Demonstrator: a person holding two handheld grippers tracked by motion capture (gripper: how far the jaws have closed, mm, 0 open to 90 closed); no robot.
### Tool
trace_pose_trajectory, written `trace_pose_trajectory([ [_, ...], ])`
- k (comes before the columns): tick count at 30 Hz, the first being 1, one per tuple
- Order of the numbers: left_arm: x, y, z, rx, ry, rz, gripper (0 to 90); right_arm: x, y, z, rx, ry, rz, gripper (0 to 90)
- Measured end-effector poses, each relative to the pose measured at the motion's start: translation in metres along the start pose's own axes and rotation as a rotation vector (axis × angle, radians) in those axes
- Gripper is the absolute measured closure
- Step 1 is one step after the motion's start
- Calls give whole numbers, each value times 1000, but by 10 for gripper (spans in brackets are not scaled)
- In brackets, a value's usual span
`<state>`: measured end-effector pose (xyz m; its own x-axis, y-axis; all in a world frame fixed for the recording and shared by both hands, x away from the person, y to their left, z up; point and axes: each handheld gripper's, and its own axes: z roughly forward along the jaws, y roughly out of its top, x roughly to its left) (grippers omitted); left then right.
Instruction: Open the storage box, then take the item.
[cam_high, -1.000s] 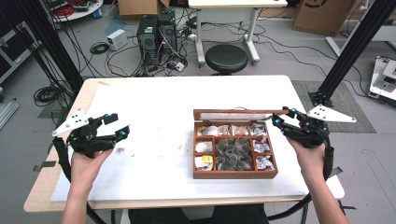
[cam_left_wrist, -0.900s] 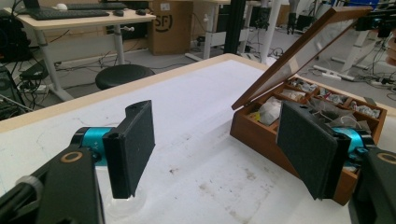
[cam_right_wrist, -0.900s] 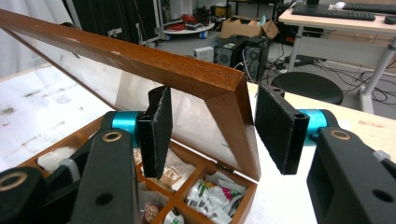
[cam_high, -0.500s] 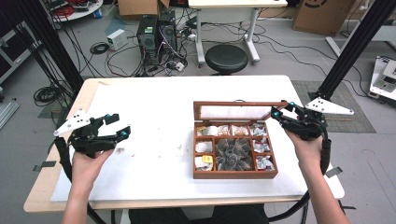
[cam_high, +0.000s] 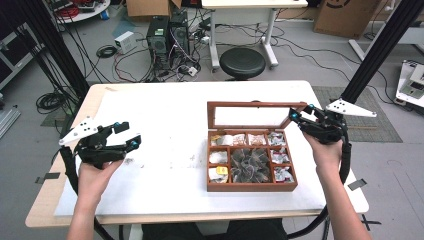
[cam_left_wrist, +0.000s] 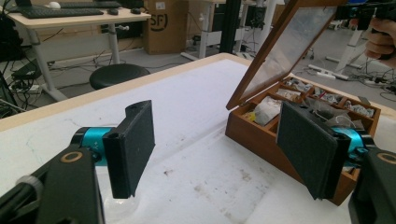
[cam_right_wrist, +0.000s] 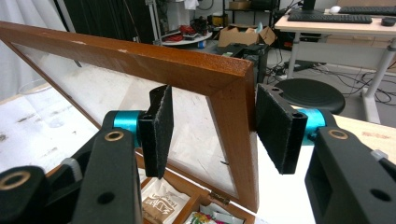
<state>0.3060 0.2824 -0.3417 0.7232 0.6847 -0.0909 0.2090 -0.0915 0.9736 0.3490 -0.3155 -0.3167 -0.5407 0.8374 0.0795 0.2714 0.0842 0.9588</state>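
Right tool straddles my wooden box's lid frame, pads apart, not clamping, seemingly to steady it raised; left tool hangs open above the surface.

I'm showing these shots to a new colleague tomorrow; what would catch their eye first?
Probably the wooden box right of centre on the white table, its compartments full of small packets. Next, its glass lid standing raised, with the right gripper open around the lid's corner frame. The left gripper hovers open over the table's left side, holding nothing.
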Motion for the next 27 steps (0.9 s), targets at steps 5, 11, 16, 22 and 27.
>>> trace_pose_trajectory([
  [5, -2, 1, 3, -2, -10, 0, 279, -1, 0, 1, -4, 1, 2, 490],
  [11, -5, 1, 10, 3, -23, 2, 279, -1, 0, 2, -6, 2, 5, 489],
  [16, -12, 4, 13, -6, -18, 32, 279, -1, 0, 2, -6, 0, 2, 489],
  [22, -23, 5, 20, -27, -39, 57, 279, -1, 0, 2, -7, 2, 5, 487],
  [27, -34, 7, 30, -31, -103, 42, 282, -1, 0, 2, -7, 1, -2, 486],
])
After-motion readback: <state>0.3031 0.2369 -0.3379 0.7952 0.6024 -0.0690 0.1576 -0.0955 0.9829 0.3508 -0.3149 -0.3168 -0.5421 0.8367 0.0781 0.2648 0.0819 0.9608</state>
